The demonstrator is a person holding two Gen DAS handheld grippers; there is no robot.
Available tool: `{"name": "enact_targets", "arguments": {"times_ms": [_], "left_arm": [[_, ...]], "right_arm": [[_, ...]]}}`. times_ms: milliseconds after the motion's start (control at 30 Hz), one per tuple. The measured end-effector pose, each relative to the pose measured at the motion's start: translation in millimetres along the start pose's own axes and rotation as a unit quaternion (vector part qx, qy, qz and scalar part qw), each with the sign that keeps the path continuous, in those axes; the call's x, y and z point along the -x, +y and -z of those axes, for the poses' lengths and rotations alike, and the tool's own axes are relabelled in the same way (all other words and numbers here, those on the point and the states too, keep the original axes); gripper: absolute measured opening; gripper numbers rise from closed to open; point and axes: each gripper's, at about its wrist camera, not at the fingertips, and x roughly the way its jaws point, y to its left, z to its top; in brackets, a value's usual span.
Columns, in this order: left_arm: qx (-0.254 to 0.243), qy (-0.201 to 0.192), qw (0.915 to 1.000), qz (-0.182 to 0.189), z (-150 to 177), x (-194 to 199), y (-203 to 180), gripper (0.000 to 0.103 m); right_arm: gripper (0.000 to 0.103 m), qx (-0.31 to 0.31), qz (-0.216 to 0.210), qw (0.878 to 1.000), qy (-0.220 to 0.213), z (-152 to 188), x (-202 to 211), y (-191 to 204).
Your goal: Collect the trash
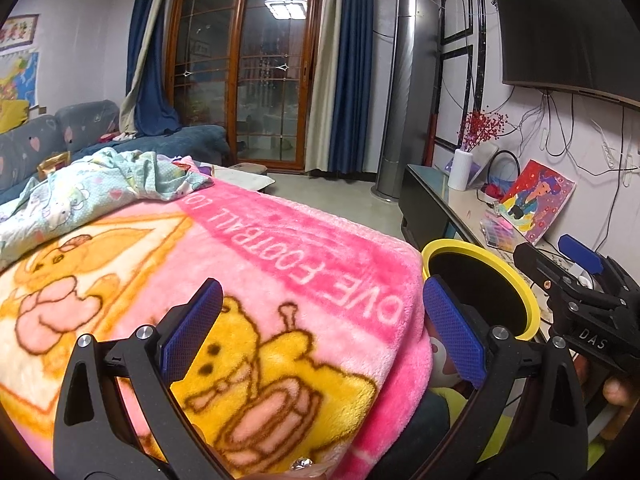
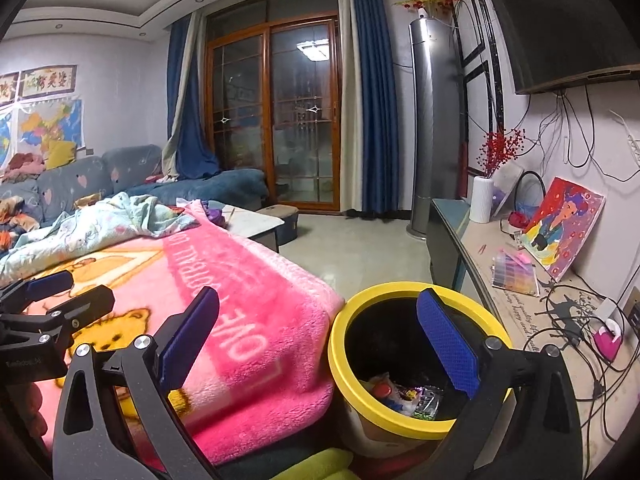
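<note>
Both claws gape wide with nothing held: left claw (image 1: pixel 324 332) over the pink blanket (image 1: pixel 280 264), right claw (image 2: pixel 320 340) above one yellow-rimmed bin (image 2: pixel 348 376). Several wrappers (image 2: pixel 404 396) lie inside it, just beside the blanket's edge.

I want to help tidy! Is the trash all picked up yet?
Some is done: wrappers lie inside the yellow-rimmed round bin. Nothing is in hand; the left gripper and right gripper are open and hold nothing. No loose trash shows on the pink fleece blanket.
</note>
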Motion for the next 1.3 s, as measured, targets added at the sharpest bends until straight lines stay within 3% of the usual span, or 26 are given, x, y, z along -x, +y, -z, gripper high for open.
{"name": "enact_targets", "arguments": {"times_ms": [1300], "left_arm": [[0.003,0.003,1.0,-0.005,0.4,1.8,1.3,0.092]], "right_arm": [[0.096,-0.002,0.002,1.0,0.006,3.1,-2.2,2.6]]}}
